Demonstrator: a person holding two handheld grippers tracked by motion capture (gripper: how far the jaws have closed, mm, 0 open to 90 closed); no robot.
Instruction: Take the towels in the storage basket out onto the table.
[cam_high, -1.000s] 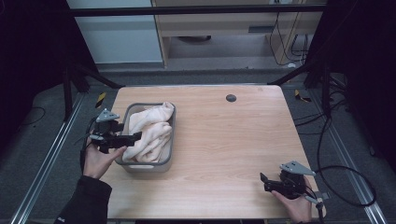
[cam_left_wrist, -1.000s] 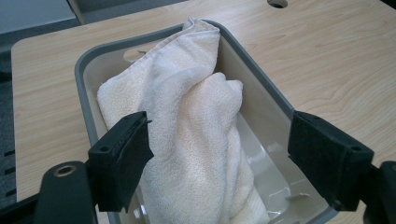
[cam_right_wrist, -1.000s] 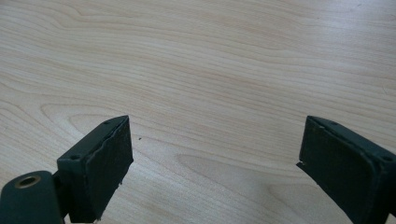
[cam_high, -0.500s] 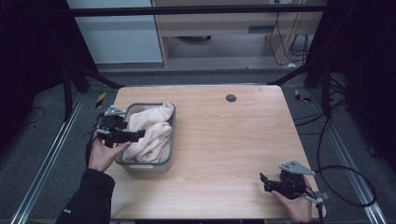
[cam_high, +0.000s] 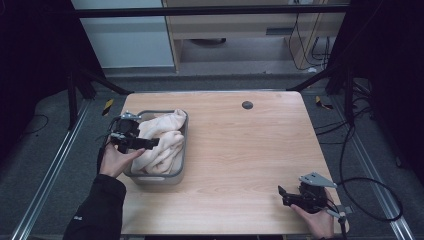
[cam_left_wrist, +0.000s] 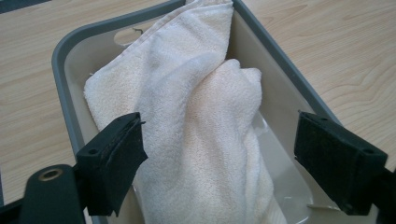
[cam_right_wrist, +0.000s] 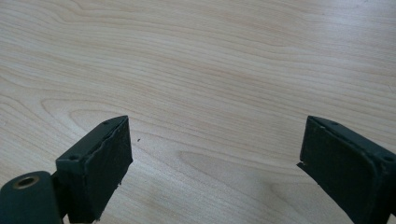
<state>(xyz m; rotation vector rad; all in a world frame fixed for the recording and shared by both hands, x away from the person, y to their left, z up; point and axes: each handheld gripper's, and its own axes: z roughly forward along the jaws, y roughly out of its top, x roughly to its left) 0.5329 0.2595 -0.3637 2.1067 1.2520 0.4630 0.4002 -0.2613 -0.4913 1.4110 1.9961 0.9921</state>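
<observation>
A cream towel (cam_high: 162, 142) lies bunched in a grey plastic bin (cam_high: 184, 150) on the left side of the wooden table. In the left gripper view the towel (cam_left_wrist: 205, 135) runs lengthwise through the bin (cam_left_wrist: 65, 98). My left gripper (cam_high: 150, 143) hovers over the bin's left side, above the towel. Its jaws have just been opening and stand wide apart, with the towel below them and not pinched. My right gripper (cam_high: 281, 195) rests near the table's front right corner, open, with bare wood between its jaws (cam_right_wrist: 215, 154).
A small dark round spot (cam_high: 247, 105) sits near the table's far edge. The table top (cam_high: 250, 150) stretches between the bin and the right gripper. Black frame bars and cables surround the table, with cabinets behind.
My left gripper has moved away from the near edge and slightly right, ending over the bin and towel. The right gripper has stayed where it was.
</observation>
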